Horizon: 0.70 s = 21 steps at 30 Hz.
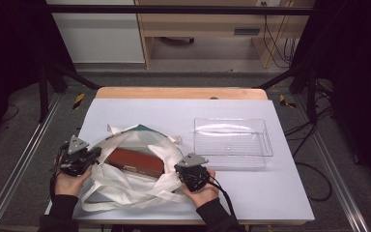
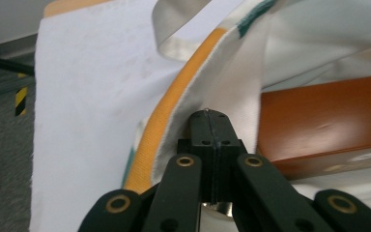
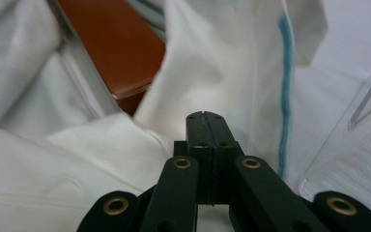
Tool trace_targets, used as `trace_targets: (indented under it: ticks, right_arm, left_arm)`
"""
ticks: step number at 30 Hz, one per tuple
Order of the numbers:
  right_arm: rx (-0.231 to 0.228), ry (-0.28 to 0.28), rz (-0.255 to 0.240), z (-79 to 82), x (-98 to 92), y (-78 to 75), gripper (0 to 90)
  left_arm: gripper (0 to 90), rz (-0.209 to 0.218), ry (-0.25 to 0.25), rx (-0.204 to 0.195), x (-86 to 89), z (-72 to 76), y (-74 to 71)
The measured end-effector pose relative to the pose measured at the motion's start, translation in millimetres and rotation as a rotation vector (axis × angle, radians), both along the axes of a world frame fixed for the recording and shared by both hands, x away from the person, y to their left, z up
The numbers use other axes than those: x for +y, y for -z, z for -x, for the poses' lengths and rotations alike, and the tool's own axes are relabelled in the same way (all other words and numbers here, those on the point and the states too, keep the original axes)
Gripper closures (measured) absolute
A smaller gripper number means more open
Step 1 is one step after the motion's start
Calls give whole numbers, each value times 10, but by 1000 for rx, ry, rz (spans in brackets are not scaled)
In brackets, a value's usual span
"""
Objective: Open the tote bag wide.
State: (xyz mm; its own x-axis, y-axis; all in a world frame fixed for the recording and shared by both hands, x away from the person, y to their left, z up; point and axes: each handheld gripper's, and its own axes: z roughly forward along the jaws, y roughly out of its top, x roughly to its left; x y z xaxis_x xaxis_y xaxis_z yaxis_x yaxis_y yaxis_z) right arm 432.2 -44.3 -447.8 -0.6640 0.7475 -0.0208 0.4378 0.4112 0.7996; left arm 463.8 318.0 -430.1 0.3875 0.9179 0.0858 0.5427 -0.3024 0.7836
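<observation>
A white cloth bag (image 1: 125,186) lies open on the near left of the table, long straps trailing toward the front edge. Inside it rests a reddish-brown box (image 1: 136,162). My left gripper (image 1: 96,153) is at the bag's left rim, and in the left gripper view its jaws (image 2: 208,113) are shut, pinching the orange-banded rim (image 2: 174,101) with the box (image 2: 328,121) just beyond. At the bag's right side, my right gripper (image 1: 179,169) is shut (image 3: 204,116) on the white cloth (image 3: 222,63), which stands up in front of it. The box (image 3: 116,48) lies past that fold.
A clear plastic bin (image 1: 232,140) stands empty to the right of the bag, its corner close to my right gripper (image 3: 357,159). The white table top (image 1: 174,108) stretches bare behind both. Dark frame posts flank the table.
</observation>
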Motion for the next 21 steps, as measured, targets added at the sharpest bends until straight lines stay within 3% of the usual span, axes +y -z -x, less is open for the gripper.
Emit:
trace_targets:
  ticks: [2,7,9,11,14,16,18,21]
  right_arm:
    - [8,22,39,-1,-17,127,900]
    - [1,47,73,22,-24,213,900]
    - [0,51,79,26,-21,221,900]
    - [5,65,88,22,-29,293,900]
    - [-5,71,90,33,-22,306,900]
    - [7,69,82,26,-26,290,900]
    - [24,53,63,21,-44,227,900]
    - [-9,6,-18,71,-77,32,900]
  left_arm:
    - [900,-19,-16,15,49,-60,137]
    - [900,-49,-16,7,9,-101,181]
    - [900,-42,-17,18,13,-131,213]
    - [900,-1,-18,54,34,-187,257]
    - [900,-8,-16,58,22,-194,256]
    - [900,1,-12,52,24,-174,231]
    - [900,47,-5,34,48,-131,185]
    - [900,83,31,-21,62,13,58]
